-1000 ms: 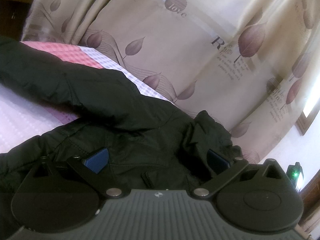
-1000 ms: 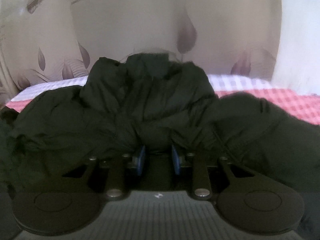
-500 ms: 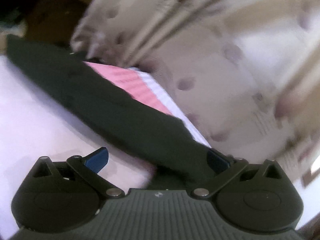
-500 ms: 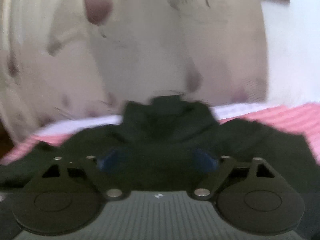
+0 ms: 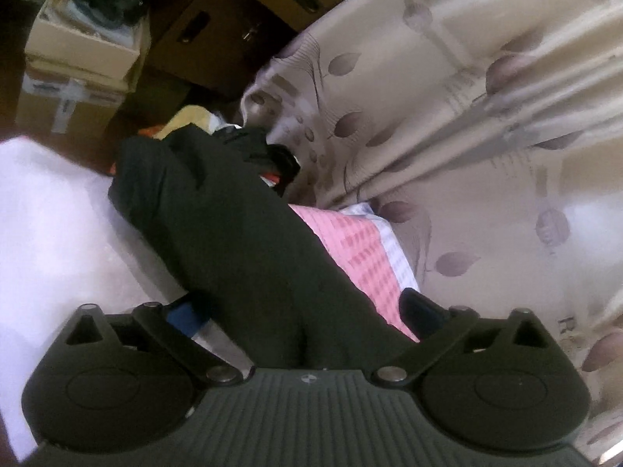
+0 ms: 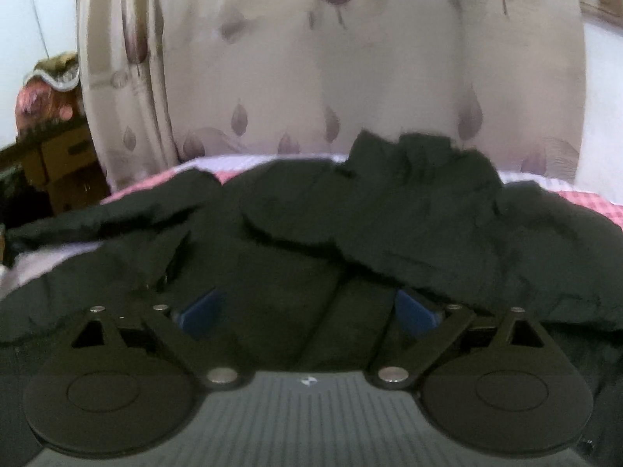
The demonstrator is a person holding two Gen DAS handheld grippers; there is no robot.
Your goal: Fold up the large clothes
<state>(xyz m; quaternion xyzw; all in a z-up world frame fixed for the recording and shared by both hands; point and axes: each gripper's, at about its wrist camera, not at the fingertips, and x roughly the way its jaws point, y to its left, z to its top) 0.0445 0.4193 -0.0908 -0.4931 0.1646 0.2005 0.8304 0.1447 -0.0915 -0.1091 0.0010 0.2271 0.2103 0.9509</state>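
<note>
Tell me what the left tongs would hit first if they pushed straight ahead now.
The black jacket: its dark fabric already lies between the open left tongs and stretches forward along their line. Beyond it stands the leaf-print curtain, though depth is unclear.

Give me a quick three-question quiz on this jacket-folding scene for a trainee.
1. True or false: the left gripper is shut.
2. What lies under the dark jacket? A) a wooden table B) a checked sheet C) a carpet
3. Fill in: behind the bed hangs a leaf-print ____.

Key: 1 false, its fingers stand wide around a sleeve; 2 B; 3 curtain.
</note>
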